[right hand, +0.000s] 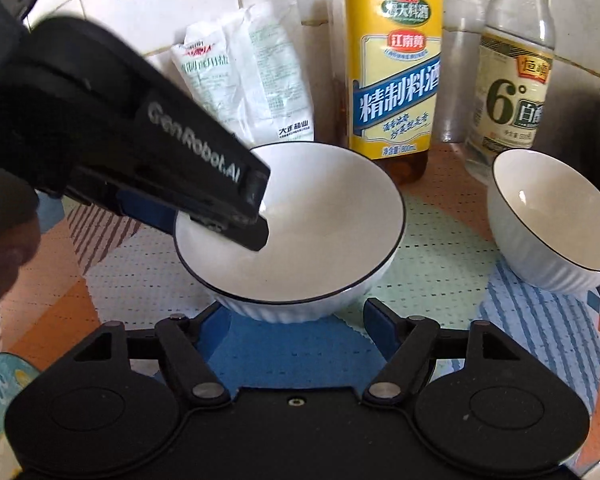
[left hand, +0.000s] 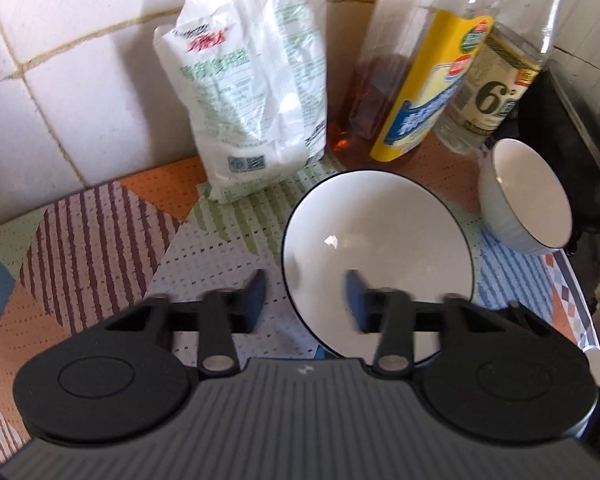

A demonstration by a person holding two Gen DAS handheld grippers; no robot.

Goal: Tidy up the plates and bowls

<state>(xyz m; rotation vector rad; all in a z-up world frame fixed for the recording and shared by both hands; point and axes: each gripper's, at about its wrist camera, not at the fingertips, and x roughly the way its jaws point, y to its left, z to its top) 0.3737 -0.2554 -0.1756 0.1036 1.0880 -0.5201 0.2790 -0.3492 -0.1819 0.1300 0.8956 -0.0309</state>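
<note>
left tool [left hand: 306, 300] spread wide, straddling the near-left rim of our large ribbed white bowl [right hand: 290, 224] | right tool [right hand: 296, 320] wide, just short of that bowl | smaller ribbed bowl [right hand: 552, 216] right, apart | worktop: perforated patterned mat [right hand: 420, 280] | glossy white tiled wall [left hand: 60, 80] behind

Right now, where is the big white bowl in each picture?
Left wrist view: the big white bowl sits right of centre; the left gripper straddles its near-left rim.
Right wrist view: it sits at centre, just beyond the right gripper.
Shared landmark: the yellow-label bottle behind it.
</note>
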